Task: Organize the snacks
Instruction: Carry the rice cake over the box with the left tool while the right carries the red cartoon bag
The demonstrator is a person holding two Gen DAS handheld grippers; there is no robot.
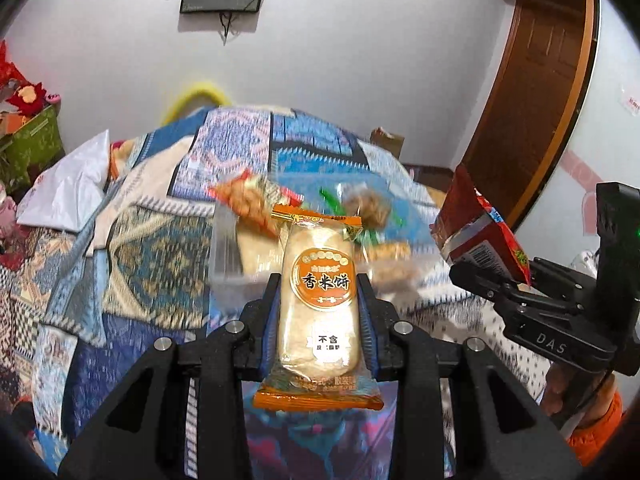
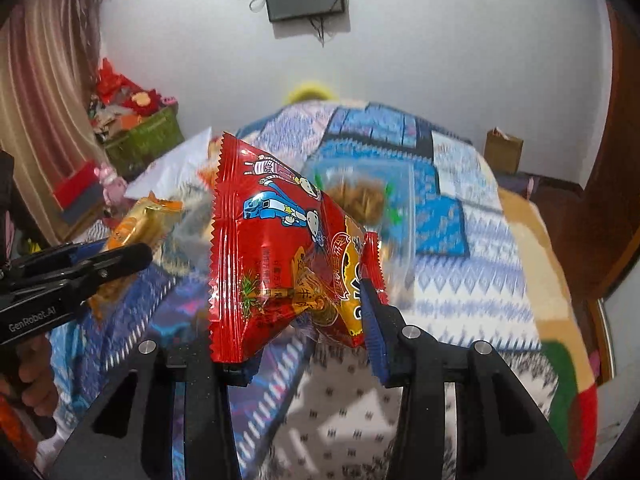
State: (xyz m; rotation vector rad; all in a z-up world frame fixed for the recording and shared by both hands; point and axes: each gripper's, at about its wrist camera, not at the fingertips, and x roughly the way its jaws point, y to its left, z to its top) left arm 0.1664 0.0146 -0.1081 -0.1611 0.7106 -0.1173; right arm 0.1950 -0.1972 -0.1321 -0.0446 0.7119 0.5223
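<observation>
My left gripper (image 1: 319,280) is shut on an orange rice cracker packet (image 1: 318,300) and holds it above the bed; the packet also shows in the right wrist view (image 2: 136,232). My right gripper (image 2: 296,304) is shut on a red snack bag (image 2: 280,248), which also shows in the left wrist view (image 1: 480,232). Ahead lies a clear plastic box (image 1: 228,252) with several wrapped snacks (image 1: 252,200) in it, blurred. It also shows in the right wrist view (image 2: 400,184), behind the red bag.
A patterned blue quilt (image 1: 160,248) covers the bed. A white plastic bag (image 1: 68,188) lies at its left. A green basket (image 2: 148,136) of red items stands by the wall. A brown door (image 1: 532,92) is at the right.
</observation>
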